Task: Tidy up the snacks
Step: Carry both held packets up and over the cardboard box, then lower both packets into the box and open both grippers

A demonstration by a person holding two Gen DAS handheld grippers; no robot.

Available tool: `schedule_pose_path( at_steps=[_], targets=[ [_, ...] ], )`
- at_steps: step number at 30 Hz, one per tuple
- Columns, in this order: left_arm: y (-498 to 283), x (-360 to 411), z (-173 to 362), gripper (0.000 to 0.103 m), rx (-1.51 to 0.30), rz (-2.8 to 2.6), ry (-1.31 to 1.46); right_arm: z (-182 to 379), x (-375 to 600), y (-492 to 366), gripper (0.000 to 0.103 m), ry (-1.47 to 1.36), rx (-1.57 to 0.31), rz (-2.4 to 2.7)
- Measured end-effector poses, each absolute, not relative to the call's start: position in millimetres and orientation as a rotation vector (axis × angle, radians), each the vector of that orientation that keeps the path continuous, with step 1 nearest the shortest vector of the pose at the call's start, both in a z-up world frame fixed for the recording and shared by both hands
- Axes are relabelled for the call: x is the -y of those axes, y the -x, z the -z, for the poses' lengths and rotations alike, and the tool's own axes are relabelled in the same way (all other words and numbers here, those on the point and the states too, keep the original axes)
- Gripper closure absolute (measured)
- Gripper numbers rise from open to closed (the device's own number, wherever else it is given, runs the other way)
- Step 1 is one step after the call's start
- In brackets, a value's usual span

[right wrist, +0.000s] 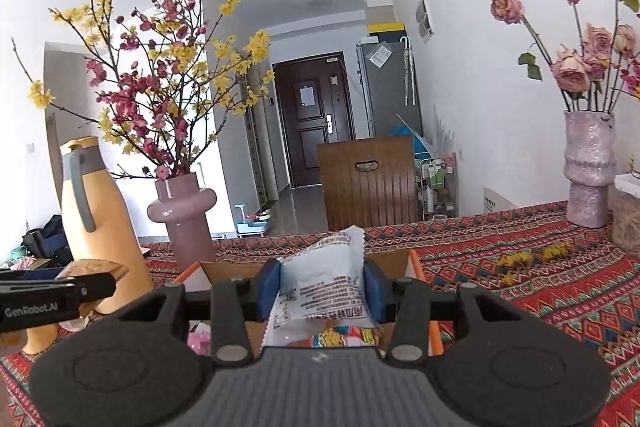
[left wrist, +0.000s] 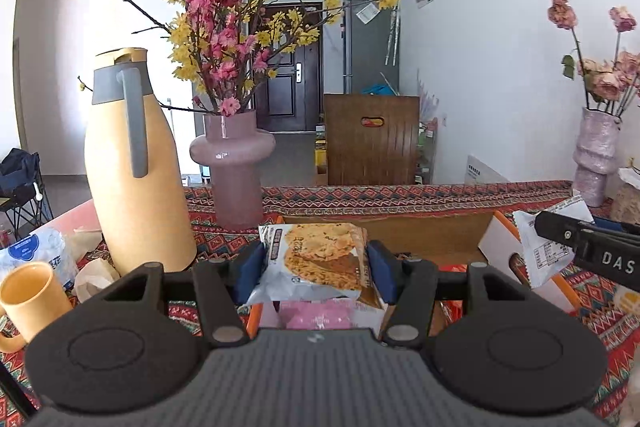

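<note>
Two tongs (left wrist: 316,267) (right wrist: 320,291) each clamp a snack packet (left wrist: 320,259) (right wrist: 320,287) above the patterned tablecloth (right wrist: 540,267).

- The left gripper (left wrist: 316,269) body hides most of the cardboard box (left wrist: 496,239); its contents stay unreadable.
- Print on the white packet (right wrist: 324,291) is too small to read.
- The mug (left wrist: 28,301) runs off the frame's left edge.

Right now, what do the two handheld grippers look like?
The left gripper and right gripper match: black bodies with round discs, ribbed grey centre, blue pads on the fingers. White side lettering reads "DAS" on the right, "GenRobot.AI" on the left.
</note>
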State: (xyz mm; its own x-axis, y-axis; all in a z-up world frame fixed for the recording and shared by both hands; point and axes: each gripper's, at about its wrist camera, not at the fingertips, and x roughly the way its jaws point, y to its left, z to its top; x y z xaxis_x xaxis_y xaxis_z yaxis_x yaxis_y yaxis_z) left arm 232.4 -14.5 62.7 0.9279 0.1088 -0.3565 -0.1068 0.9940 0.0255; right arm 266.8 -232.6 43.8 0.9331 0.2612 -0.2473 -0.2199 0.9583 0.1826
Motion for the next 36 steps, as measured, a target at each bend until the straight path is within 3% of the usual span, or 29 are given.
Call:
schedule_pose_path(
  at_steps=[22, 25, 26, 29, 31, 33, 36],
  targets=[
    [-288.8, 5.7, -6.1, 0.045, -0.447, -0.104, 0.046, 1.2, 221.2, -325.0, 0.059, -0.176, -0.396, -0.188],
    [-286.5, 7.1, -6.5, 0.036, -0.437, -0.100, 0.048, 3.5, 221.3, -326.5, 0.058, -0.172, -0.410, -0.180],
    [-285.9, 7.5, -7.0, 0.029, -0.431, -0.110, 0.045, 4.0, 221.5, -327.2, 0.057, -0.173, -0.416, -0.178],
    [-284.2, 7.1, -8.5, 0.010, -0.420, -0.124, 0.040, 4.1, 223.0, -326.4, 0.048, -0.180, -0.414, -0.168],
    [-282.9, 7.6, -8.8, 0.002, -0.409, -0.137, 0.033, 2.2, 225.7, -323.9, 0.029, -0.189, -0.405, -0.161],
    [-281.9, 6.8, -8.6, 0.000, -0.400, -0.141, 0.036, 0.5, 229.0, -320.6, 0.001, -0.198, -0.387, -0.141],
    [-282.2, 6.2, -7.4, 0.000, -0.404, -0.149, 0.040, -0.5, 233.3, -318.0, 0.000, -0.213, -0.377, -0.122]
  ],
)
